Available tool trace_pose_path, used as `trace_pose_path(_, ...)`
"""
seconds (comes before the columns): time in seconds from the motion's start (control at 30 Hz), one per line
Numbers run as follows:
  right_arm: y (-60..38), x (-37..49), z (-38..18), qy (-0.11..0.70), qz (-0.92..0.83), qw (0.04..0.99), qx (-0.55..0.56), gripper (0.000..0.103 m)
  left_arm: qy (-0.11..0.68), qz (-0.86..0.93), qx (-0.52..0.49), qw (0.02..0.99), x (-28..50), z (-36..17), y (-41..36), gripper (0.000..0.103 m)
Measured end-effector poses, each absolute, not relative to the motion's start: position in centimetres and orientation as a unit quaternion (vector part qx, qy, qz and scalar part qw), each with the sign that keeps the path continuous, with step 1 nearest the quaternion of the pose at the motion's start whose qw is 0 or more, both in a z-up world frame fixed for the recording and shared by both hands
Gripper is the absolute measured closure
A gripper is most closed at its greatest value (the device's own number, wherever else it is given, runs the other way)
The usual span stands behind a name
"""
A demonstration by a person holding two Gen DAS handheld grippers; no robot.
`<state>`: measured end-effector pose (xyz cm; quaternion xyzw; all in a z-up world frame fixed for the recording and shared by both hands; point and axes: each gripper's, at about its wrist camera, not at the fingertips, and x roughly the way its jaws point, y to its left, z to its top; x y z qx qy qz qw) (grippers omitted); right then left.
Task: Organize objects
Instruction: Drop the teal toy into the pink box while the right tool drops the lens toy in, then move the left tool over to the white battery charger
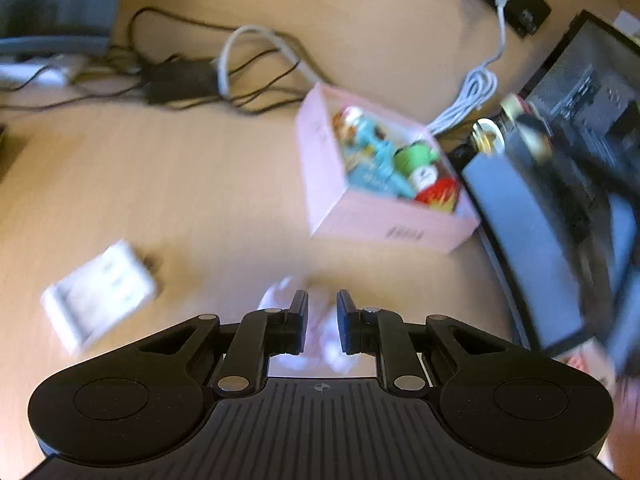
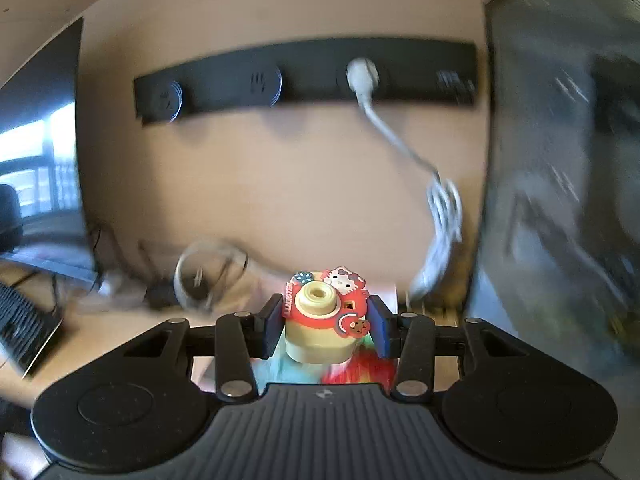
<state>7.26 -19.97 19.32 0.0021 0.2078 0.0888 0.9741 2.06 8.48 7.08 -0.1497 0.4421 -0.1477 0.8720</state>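
Clamping a toy camera [image 2: 324, 316], the right tool [image 2: 326, 322] hangs above the part-filled pink box [image 1: 384, 184]; left tool [image 1: 322, 320] nearly together on something pale and blurred; white item [image 1: 96, 300] left of the box remains.

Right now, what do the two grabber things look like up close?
Both look alike. The left gripper and right gripper are matte black, with two flat fingers on jointed bars dotted with silver rivets. Behind sit two round black lobes and a ridged, striped plate bearing a tiny crosshair mark. The right one's pads look bluish. No cables or sleeves show.
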Motion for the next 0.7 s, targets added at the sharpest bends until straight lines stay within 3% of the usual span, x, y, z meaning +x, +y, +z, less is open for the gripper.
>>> trace_pose_path(0.1, -18.7, 10.5, 18.5, 0.231, 0.087, 0.969, -0.001, 0.054, 0.443, -0.137, -0.12, 0.878, 0.2, 7.0, 9.4, 0.086)
trace_pose_path(0.27, -17.3, 8.2, 15.4, 0.274, 0.109, 0.956, 0.0, 0.03, 0.453, -0.137, -0.12, 0.873, -1.2, 6.0, 10.4, 0.086)
trace_pose_path(0.53, -16.3, 2.0, 10.4, 0.351, 0.097, 0.931, -0.001, 0.024, 0.43, -0.122, -0.088, 0.89, -1.5, 5.7, 11.0, 0.086)
trace_pose_path(0.7, -16.1, -0.6, 10.4, 0.353, 0.09, 0.931, -0.003, 0.019, 0.394, -0.101, 0.008, 0.914, -0.4, 6.2, 13.0, 0.086)
